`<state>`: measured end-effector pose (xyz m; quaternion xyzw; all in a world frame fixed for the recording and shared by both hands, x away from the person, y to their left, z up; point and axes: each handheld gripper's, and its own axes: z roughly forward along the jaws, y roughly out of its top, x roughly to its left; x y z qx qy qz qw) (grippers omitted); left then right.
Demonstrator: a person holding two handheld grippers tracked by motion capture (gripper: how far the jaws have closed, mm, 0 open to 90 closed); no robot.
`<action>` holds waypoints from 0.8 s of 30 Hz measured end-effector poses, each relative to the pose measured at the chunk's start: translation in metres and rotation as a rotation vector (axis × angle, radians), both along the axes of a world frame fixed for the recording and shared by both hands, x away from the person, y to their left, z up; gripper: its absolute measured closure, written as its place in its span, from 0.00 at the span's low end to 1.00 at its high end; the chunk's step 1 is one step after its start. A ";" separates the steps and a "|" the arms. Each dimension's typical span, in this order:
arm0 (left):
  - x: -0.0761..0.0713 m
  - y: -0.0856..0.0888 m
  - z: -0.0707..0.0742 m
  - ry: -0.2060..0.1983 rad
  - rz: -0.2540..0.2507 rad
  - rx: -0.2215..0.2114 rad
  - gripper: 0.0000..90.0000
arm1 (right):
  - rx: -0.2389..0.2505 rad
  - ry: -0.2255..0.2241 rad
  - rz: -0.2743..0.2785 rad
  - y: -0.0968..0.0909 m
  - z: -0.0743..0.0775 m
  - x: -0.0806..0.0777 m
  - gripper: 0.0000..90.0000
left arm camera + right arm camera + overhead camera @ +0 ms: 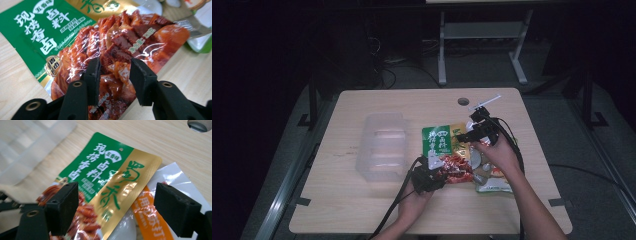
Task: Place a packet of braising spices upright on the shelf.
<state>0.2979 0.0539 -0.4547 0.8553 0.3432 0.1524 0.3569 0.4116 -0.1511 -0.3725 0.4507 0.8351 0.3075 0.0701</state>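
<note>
A snack packet [437, 141], green and gold at the top with a red food picture below, lies flat on the wooden table [362, 205]. My left gripper [432, 169] is at its near end. In the left gripper view the jaws [113, 63] stand narrow over the red part of the packet [125, 42], foil showing between the pads, which do not visibly pinch it. My right gripper [477, 131] hovers over the packet's far end. In the right gripper view it [116, 188] is wide open above the green-and-gold packet [107, 177], touching nothing.
Other packets lie partly under it: a white-and-orange one [152, 215] and a white-and-green one [493, 184]. A clear plastic container [382, 145] stands to the left. A cable hole [463, 101] marks the table's far side.
</note>
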 end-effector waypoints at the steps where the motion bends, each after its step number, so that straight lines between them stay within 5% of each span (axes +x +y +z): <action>1: 0.000 -0.001 -0.001 0.007 0.006 0.004 0.70 | -0.008 0.004 -0.003 0.002 -0.003 0.004 0.24; 9: 0.004 -0.003 -0.004 0.023 -0.003 0.033 0.73 | -0.052 0.086 -0.039 0.007 -0.032 0.026 0.27; 24: 0.005 -0.008 -0.006 0.009 -0.028 0.086 0.77 | -0.038 0.137 -0.077 0.006 -0.053 0.039 0.39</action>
